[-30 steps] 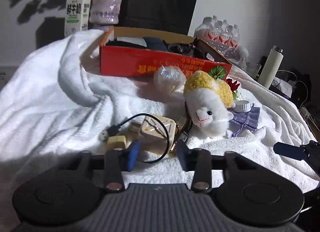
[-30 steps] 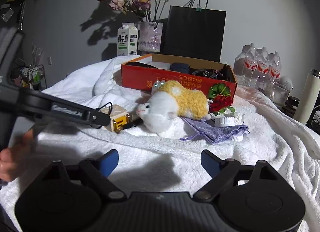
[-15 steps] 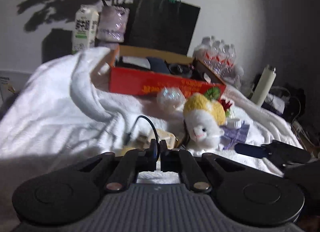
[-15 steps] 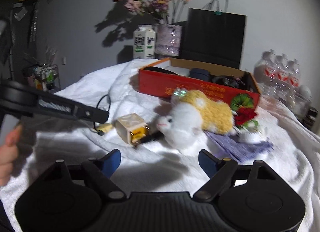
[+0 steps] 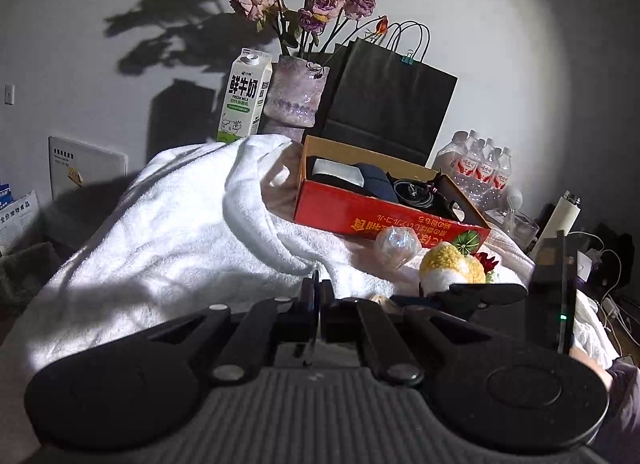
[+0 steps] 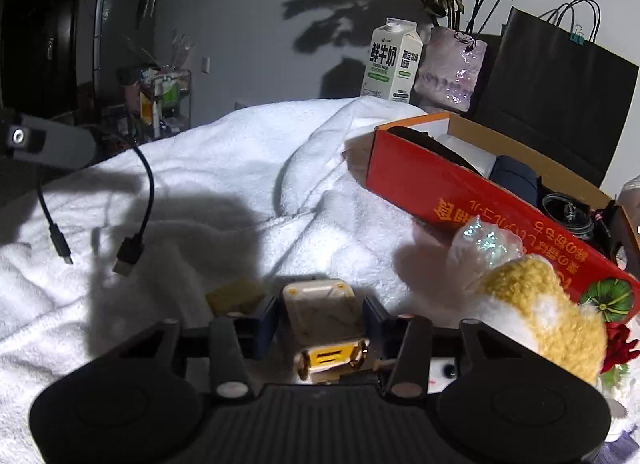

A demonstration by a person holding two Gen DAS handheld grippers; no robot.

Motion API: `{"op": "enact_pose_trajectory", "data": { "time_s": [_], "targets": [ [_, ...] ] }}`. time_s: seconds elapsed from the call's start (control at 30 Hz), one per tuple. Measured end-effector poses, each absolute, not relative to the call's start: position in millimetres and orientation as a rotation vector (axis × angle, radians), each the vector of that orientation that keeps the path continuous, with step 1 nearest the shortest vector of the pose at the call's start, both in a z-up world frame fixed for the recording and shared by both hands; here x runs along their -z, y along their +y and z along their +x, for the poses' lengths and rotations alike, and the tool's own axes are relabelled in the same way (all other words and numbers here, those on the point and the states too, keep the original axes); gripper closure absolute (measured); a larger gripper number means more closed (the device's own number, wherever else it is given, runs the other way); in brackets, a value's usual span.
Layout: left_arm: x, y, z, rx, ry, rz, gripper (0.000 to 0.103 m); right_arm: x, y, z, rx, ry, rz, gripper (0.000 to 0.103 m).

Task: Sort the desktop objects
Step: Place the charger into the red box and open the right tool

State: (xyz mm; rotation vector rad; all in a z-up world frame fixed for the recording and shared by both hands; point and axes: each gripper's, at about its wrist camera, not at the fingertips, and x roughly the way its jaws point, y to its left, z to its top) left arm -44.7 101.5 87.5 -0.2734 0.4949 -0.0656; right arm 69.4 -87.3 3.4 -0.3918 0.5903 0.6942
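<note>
- Left wrist view: the left tongs (image 5: 318, 306) were pressed together on a thin black cable (image 5: 316, 284) — only a sliver of it showed between the tips, so how much was pinched could not be told. So thin a cord could probably slide out of the grip on the way to the red cardboard box (image 5: 384, 220).
- Left wrist view: the right tongs (image 5: 460, 298) reached across just in front of the yellow-and-white plush toy (image 5: 448, 268). The two tools stood near each other, so a careless swing might knock them together.
- Right wrist view: the cable (image 6: 136, 200) hung clear of the white towel (image 6: 240, 168) covering the counter, both plugs dangling free. The loose ends could likely catch on a towel fold or the box rim.
- Right wrist view: the right tongs (image 6: 320, 318) had just been closing around the cream charger block (image 6: 322, 316) and seemed to meet its sides, though pad contact was hard to confirm. If the hold was shallow, the smooth block might twist or drop — and the plush toy (image 6: 536, 312) just beside could be nudged.
</note>
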Motion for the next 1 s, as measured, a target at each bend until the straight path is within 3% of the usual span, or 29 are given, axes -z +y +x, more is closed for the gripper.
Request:
{"op": "enact_pose_trajectory", "data": {
  "time_s": [0.33,0.53,0.73,1.0],
  "targets": [
    [-143.1,67.2,-38.8,0.182,0.415,-0.223,0.1,-84.2,-166.7,3.6,-0.606,0.395,-0.182,0.064],
    [-192.0,23.9,23.2,0.311,0.416,-0.152,0.1,-125.7,-221.2,13.1,-0.493,0.34,-0.146,0.064],
    [-212.1,-26.6,129.8,0.376,0.5,-0.097,0.1,-149.7,-245.4,92.0,-0.432,0.37,-0.106,0.065],
    [-175.7,-73.2,289.3,0.38,0.619,-0.15,0.1,-131.9,-227.5,242.3,-0.334,0.522,-0.158,0.065]
  ]
}}
